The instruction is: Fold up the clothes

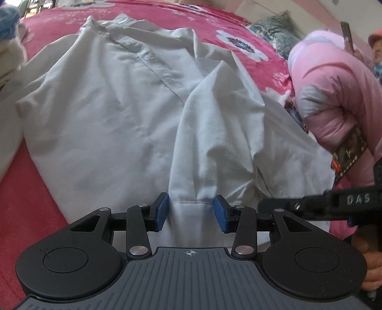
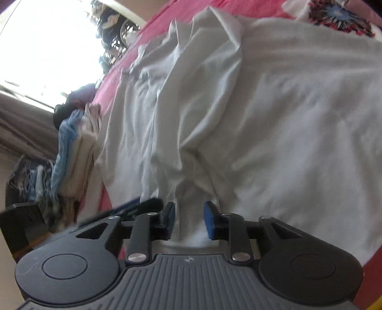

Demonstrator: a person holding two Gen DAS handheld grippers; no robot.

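L wrist view: white shirt [image 1: 114, 100] lies spread on pink floral bedspread [image 1: 203, 16], collar at far end, button placket running down centre. One sleeve [image 1: 210, 133] is drawn back over the shirt body toward the camera. Left gripper [image 1: 191, 212] has its cuff end between the blue pads; cloth fills the gap and both pads touch it, so judged clamped on the sleeve. Right gripper [image 1: 322, 202] comes in from the right edge, just beside. A person's pink sleeve [image 1: 334, 95] is behind it.

R wrist view: picture tilted and blurred. Same shirt [image 2: 298, 107] fills the frame, bunched into ridges down the middle. Right gripper [image 2: 188, 219] pads stand close together with a narrow pinch of white fabric between them; judged clamped on shirt cloth, though which part of the garment can't be told. Stack of folded clothes [image 2: 71, 147] sits at the far side of the bed.

Step in hand, as judged: laying sleeve across the body. To do well: keep both grips firm, pull cloth taut betw. the two grippers to clear ridges, align sleeve parallel w/ placket, lower flat before release.
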